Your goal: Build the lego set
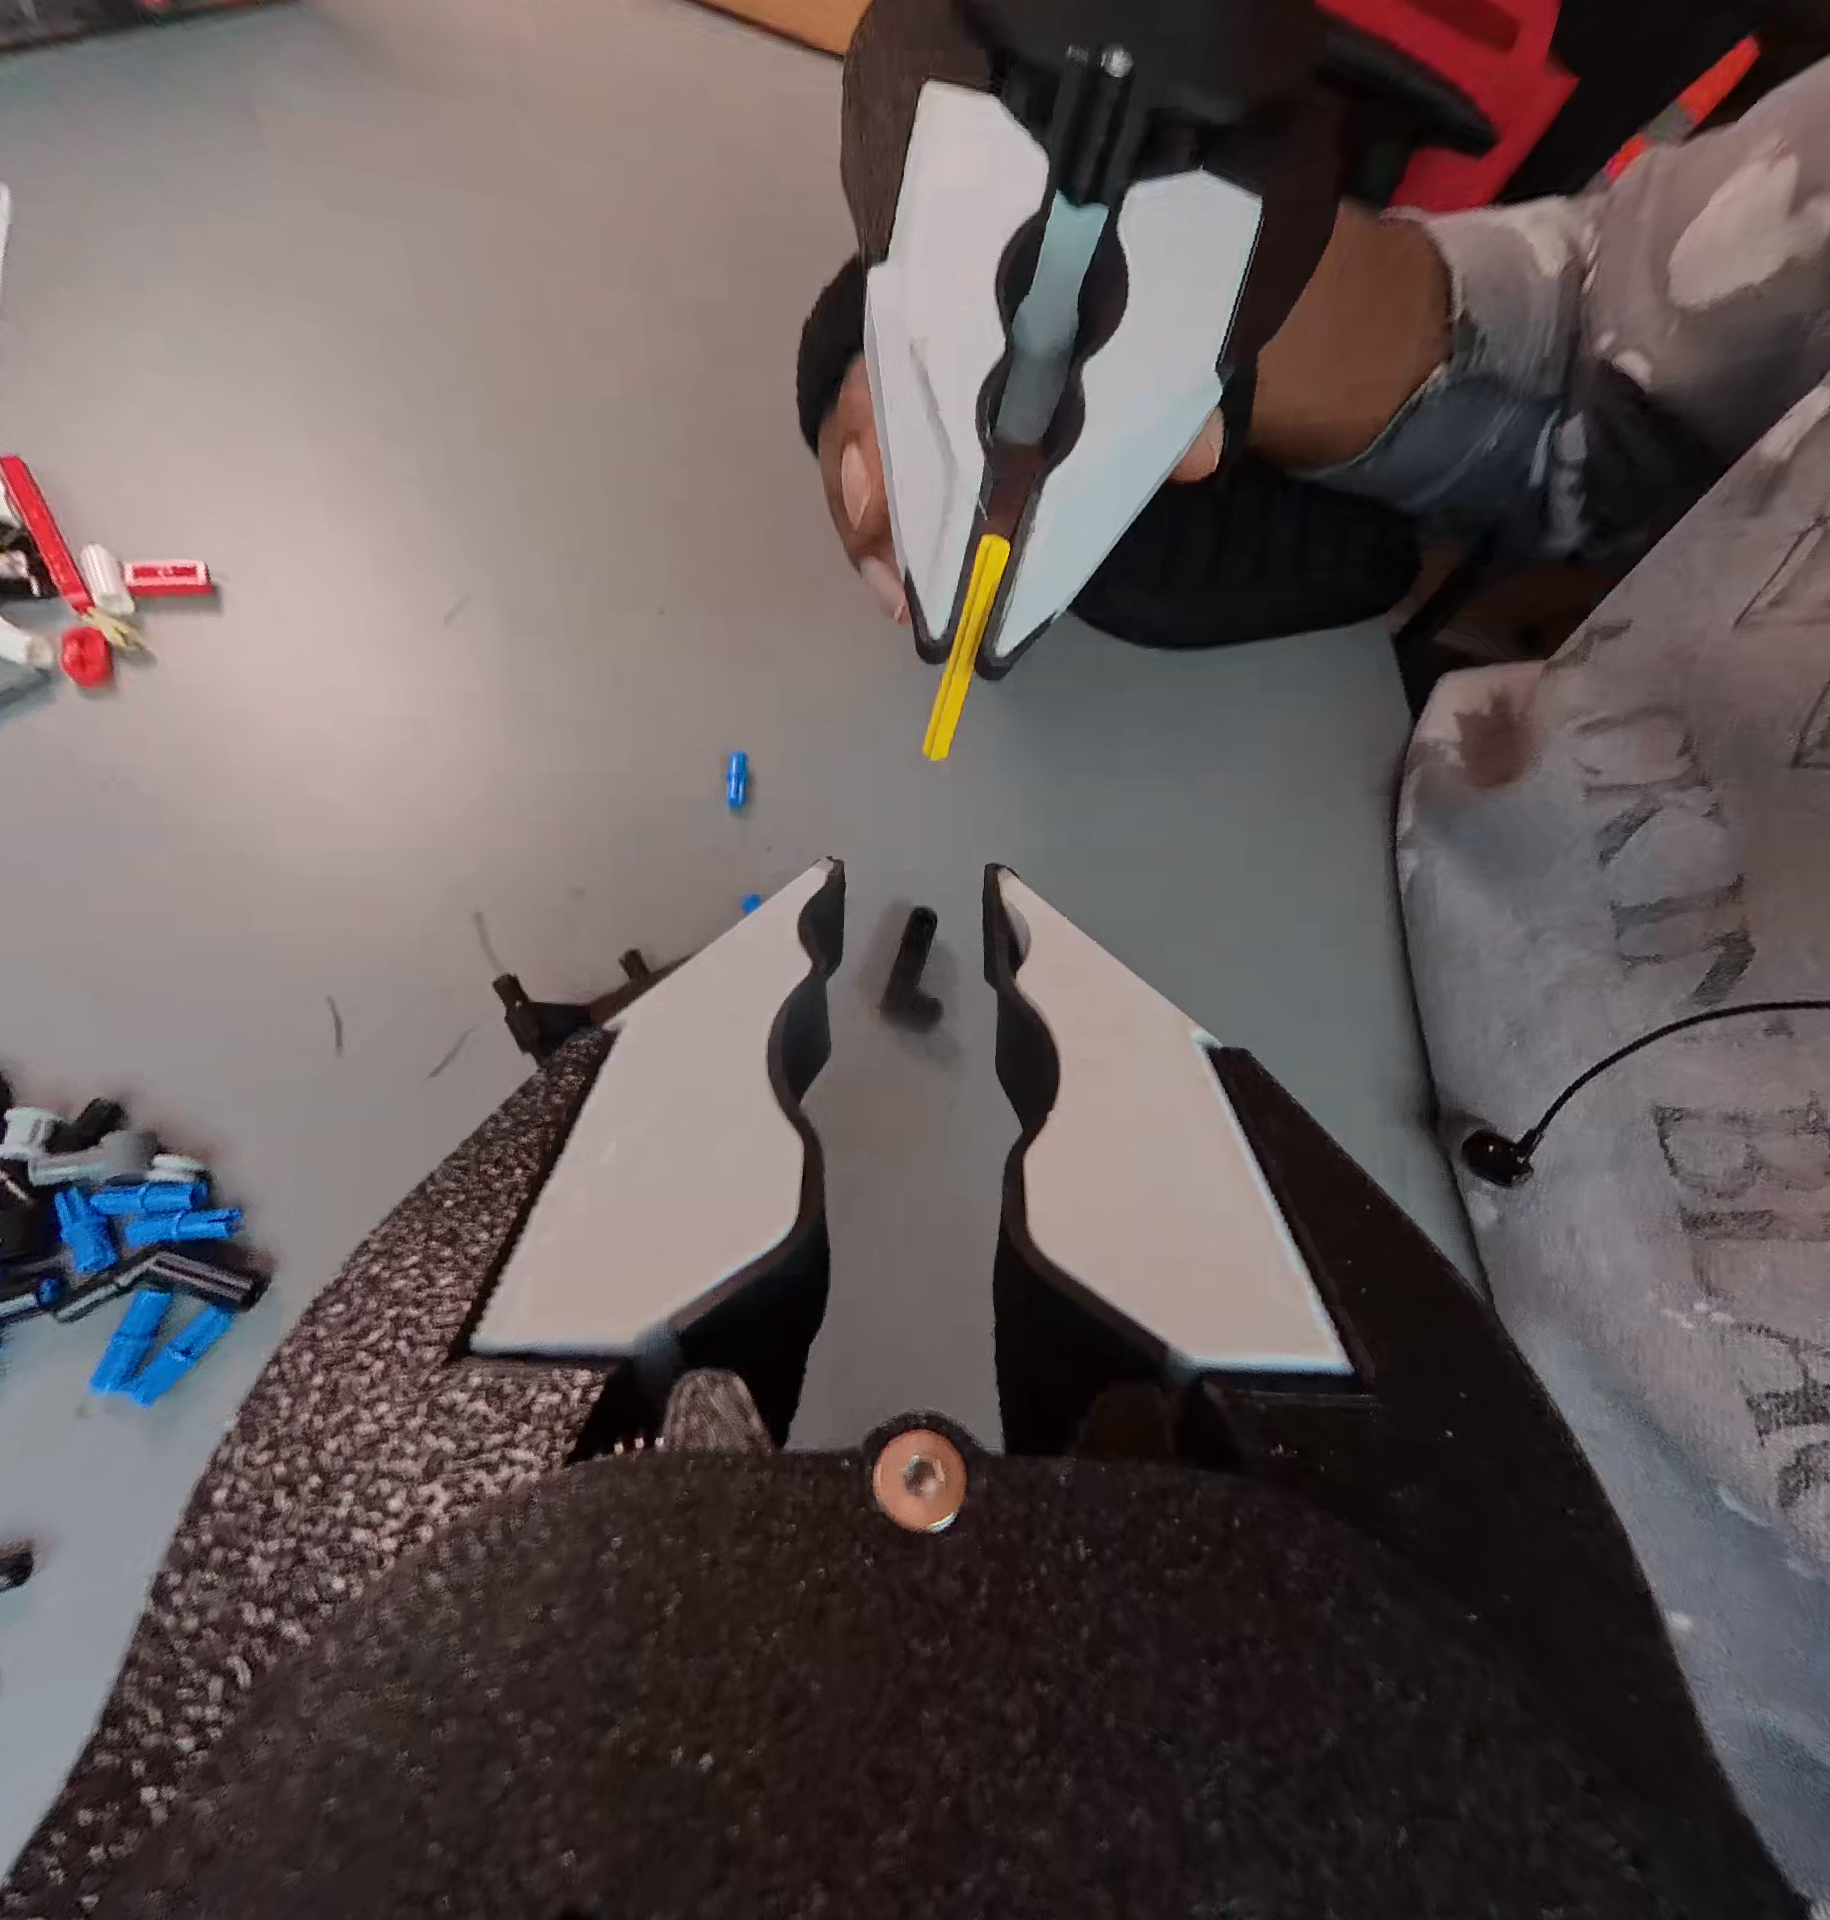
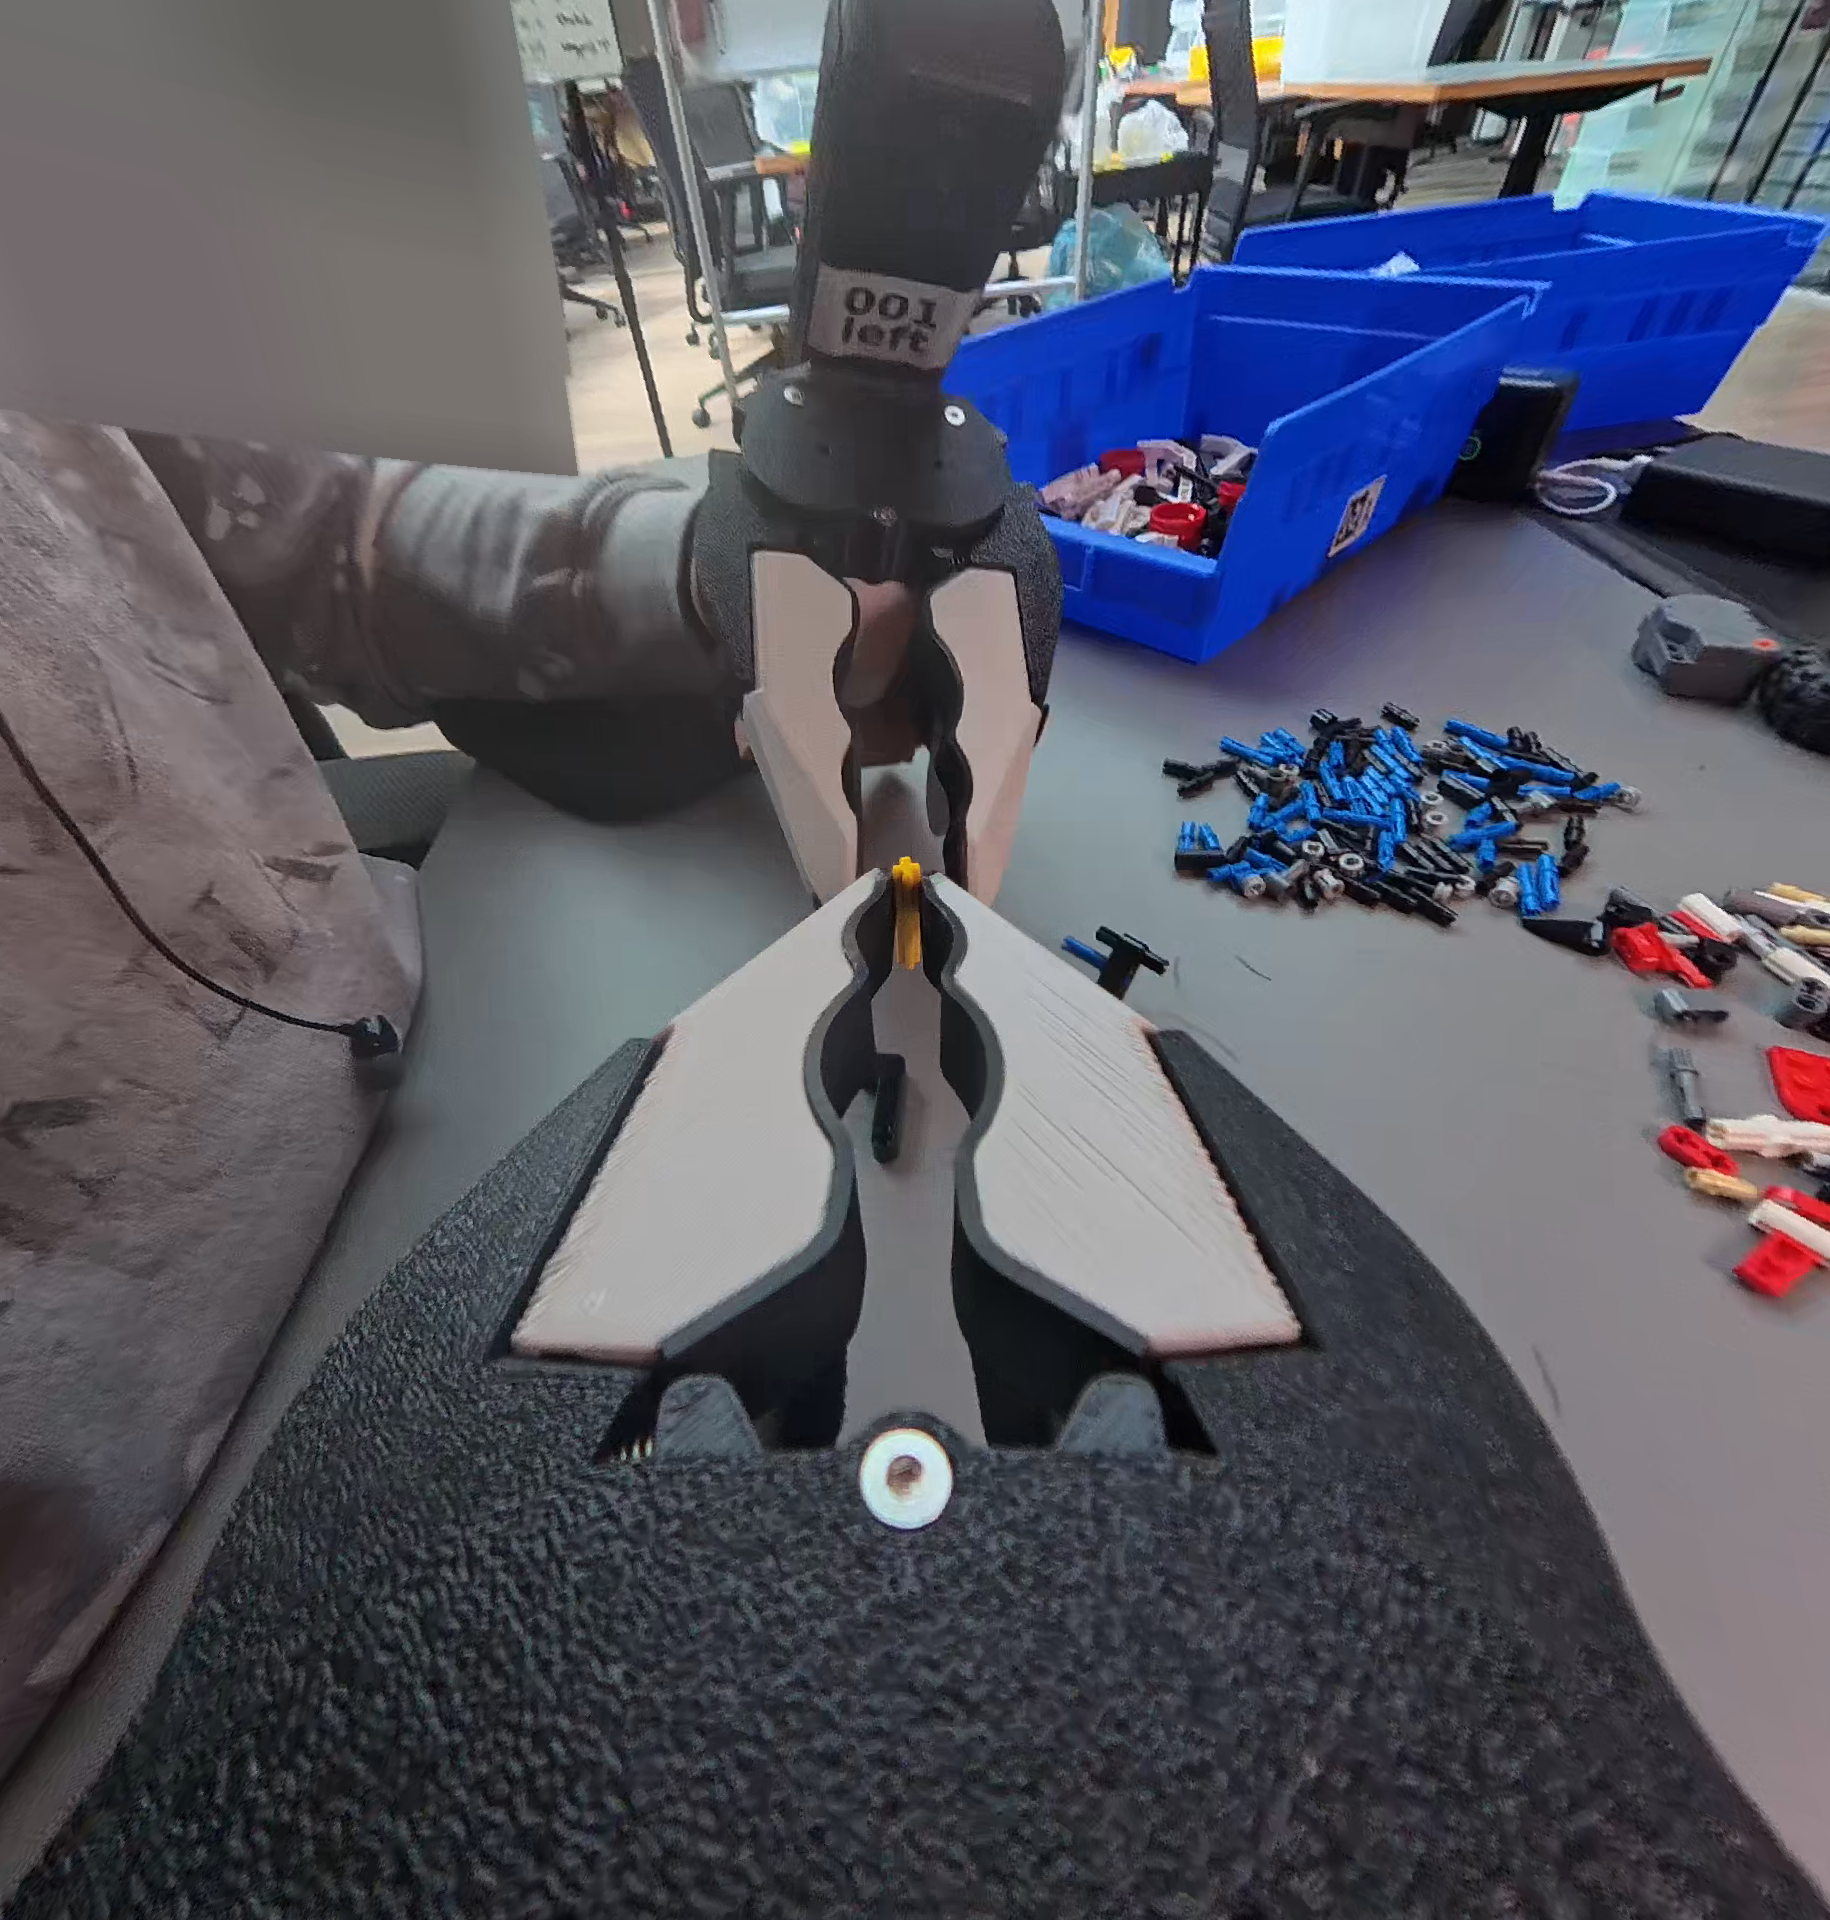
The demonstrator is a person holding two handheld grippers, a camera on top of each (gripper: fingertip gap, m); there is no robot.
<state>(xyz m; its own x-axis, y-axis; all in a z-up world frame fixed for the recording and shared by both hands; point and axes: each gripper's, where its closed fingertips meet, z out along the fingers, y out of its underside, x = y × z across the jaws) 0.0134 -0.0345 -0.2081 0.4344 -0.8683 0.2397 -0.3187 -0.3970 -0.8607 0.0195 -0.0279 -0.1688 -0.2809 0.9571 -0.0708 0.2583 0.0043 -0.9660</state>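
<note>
The grey counter [image 2: 1410,1195] takes up most of the scene, with two blue bins [image 2: 1306,416] at its far right, the nearer one holding a jumble of red, tan and grey parts. Nearer, on the right, lies a heap of blue and black pins [image 2: 1399,810], and beside it a looser scatter of red, white and black pieces [image 2: 1784,1091]. The two tools meet tip to tip near the counter's near edge, by the person's grey sleeve [image 2: 495,603]. The right gripper [image 1: 961,649] has its jaws pressed together on a yellow axle [image 1: 958,665], which sticks out past the tips and slants down toward the counter. The left gripper [image 1: 913,883] hovers opposite with its jaws parted a moderate way and nothing between them. Under that gap a small black L-shaped piece [image 1: 911,966] rests on the counter, and a single blue pin [image 1: 737,779] lies just left of the axle's free end.
</note>
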